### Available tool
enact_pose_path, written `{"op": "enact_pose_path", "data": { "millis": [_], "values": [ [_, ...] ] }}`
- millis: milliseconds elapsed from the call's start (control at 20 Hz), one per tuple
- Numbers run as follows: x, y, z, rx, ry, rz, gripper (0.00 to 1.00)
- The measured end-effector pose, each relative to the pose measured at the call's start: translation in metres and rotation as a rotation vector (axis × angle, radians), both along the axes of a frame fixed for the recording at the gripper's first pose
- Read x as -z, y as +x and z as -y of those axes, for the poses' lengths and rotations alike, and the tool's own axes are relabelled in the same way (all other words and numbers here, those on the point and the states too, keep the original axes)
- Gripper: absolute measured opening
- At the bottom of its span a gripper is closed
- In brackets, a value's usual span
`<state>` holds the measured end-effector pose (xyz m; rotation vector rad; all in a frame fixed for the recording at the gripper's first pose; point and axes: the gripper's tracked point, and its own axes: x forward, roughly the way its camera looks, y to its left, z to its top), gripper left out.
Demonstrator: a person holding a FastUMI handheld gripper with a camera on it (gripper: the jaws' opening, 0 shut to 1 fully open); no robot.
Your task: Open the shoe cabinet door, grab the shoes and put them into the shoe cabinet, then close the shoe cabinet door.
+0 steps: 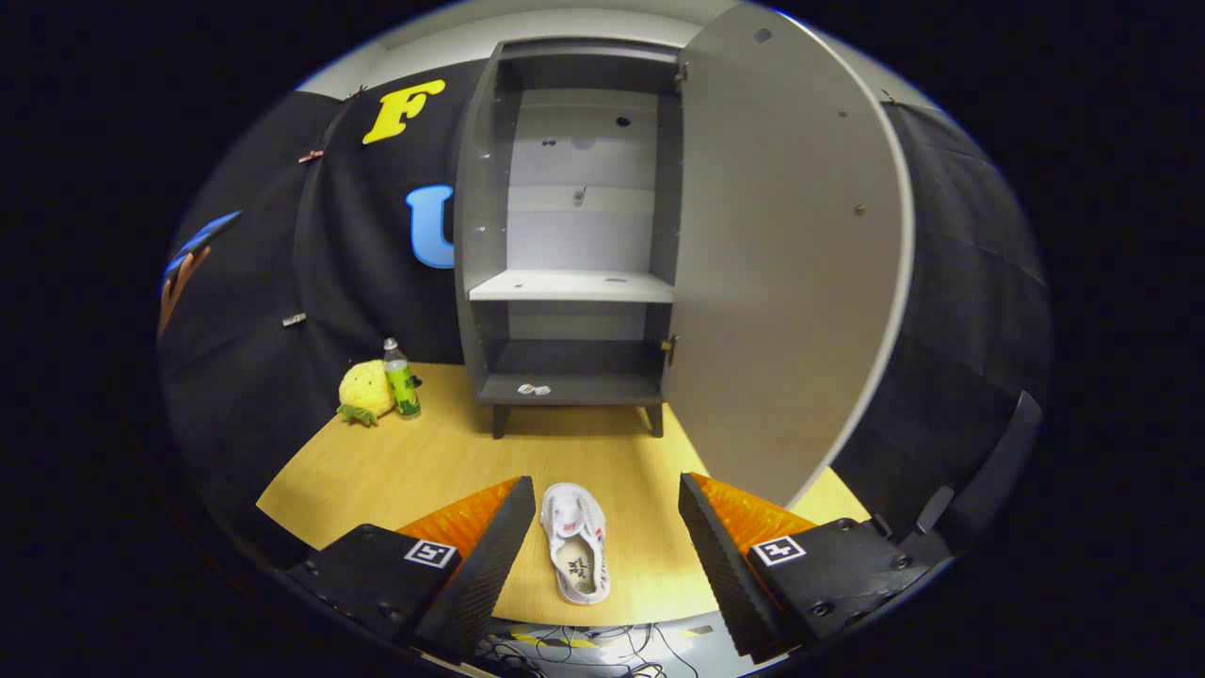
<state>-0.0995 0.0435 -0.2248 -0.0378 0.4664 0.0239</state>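
Note:
A grey shoe cabinet (478,226) stands on the wooden table (377,471), beyond my fingers. Its door (781,254) is swung wide open to the right and reaches close to my right finger. Inside, a pale shelf (570,285) crosses the middle, and small white bits lie on the dark bottom board (565,388). A single white shoe (575,541) lies on the table between my fingers, toe toward the cabinet. My gripper (607,494) is open and held above the shoe, with neither finger touching it.
A yellow plush toy (365,393) and a small green-labelled bottle (401,379) stand left of the cabinet. The table's near edge runs just below the shoe, with cables (584,650) on the floor underneath. A person's hand (179,278) shows at the far left.

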Motion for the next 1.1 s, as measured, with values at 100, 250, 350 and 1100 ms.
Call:
{"op": "enact_pose_path", "data": {
  "millis": [100, 250, 350, 1100],
  "values": [
    [0.034, 0.004, -0.023, -0.026, 0.027, -0.082, 0.98],
    [0.085, 0.006, -0.042, -0.098, -0.016, -0.18, 0.98],
    [0.117, 0.008, -0.05, -0.143, -0.051, -0.236, 0.98],
    [0.24, 0.047, -0.045, -0.14, -0.117, -0.372, 0.97]
  ]
}}
